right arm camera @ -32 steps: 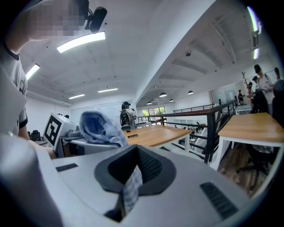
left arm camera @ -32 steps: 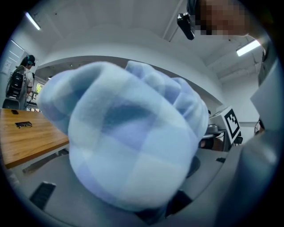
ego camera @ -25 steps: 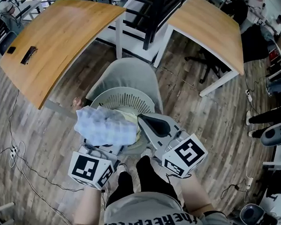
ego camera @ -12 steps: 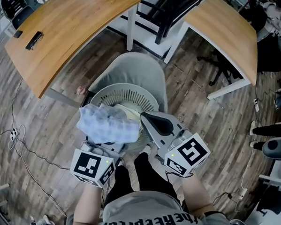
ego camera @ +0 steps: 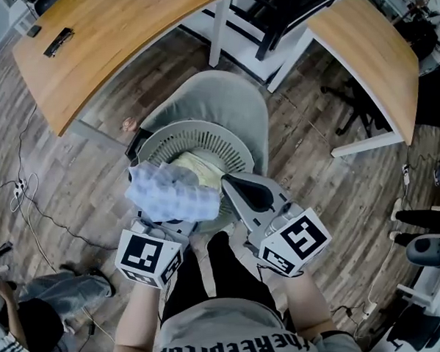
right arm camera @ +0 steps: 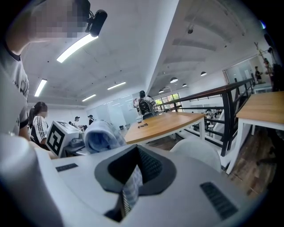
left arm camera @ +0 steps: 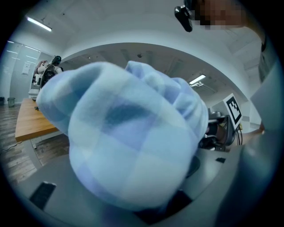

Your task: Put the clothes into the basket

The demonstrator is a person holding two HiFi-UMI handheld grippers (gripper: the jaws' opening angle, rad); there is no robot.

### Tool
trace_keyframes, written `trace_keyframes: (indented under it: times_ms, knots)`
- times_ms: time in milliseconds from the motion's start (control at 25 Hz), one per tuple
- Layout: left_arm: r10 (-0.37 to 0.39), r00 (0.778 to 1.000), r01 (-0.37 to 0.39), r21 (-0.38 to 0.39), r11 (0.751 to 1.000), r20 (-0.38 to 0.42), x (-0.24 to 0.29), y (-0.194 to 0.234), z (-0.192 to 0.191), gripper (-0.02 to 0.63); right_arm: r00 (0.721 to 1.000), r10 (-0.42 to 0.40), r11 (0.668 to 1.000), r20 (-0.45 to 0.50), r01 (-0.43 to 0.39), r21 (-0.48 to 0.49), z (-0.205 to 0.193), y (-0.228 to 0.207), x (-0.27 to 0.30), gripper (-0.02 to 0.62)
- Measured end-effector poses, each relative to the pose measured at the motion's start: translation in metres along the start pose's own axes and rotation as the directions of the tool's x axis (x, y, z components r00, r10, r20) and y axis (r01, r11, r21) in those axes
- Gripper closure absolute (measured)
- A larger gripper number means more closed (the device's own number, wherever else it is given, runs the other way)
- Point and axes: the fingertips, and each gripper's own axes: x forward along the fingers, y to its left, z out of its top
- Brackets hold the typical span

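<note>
Clamping blue cloth (ego camera: pixel 171 198) above basket (ego camera: pixel 219 137) — left tool (ego camera: pixel 164 226) beside right tool (ego camera: pixel 232 185)

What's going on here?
A person is loading laundry with two handheld grippers. The left gripper's jaws are closed on a bundled blue checked cloth. The right gripper's jaws pinch a strip of it, apparently its edge. The cloth is over the near rim of a basket on a grey chair. A yellowish garment already lies inside.

The pale grey padded chair (ego camera: pixel 223 98) just beyond my knees carries my round white slatted plastic basket (ego camera: pixel 203 139); the chair stands on the grey-brown wood-plank floor (ego camera: pixel 80 182).
</note>
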Motion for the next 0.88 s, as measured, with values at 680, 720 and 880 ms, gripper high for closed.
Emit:
trace_keyframes:
  times_ms: [680,720,880]
  knots:
    - [0.055,0.991,-0.06,-0.035,0.998,-0.123,0.024,0.018,-0.064,0.294,0.998,0.017,0.998,-0.056,-0.013,0.06,-0.041,-0.013,0.003,0.586]
    - [0.057,0.99,-0.062,-0.039,0.997,-0.127,0.025,0.018,-0.066,0.294,0.998,0.016,0.998,-0.058,-0.012,0.063,-0.043,-0.014,0.003,0.586]
    - [0.057,0.988,-0.064,-0.047,0.997,-0.145,0.028,0.016,-0.075,0.293,0.998,0.012,0.997,-0.065,-0.007,0.071,-0.049,-0.015,-0.002,0.586]
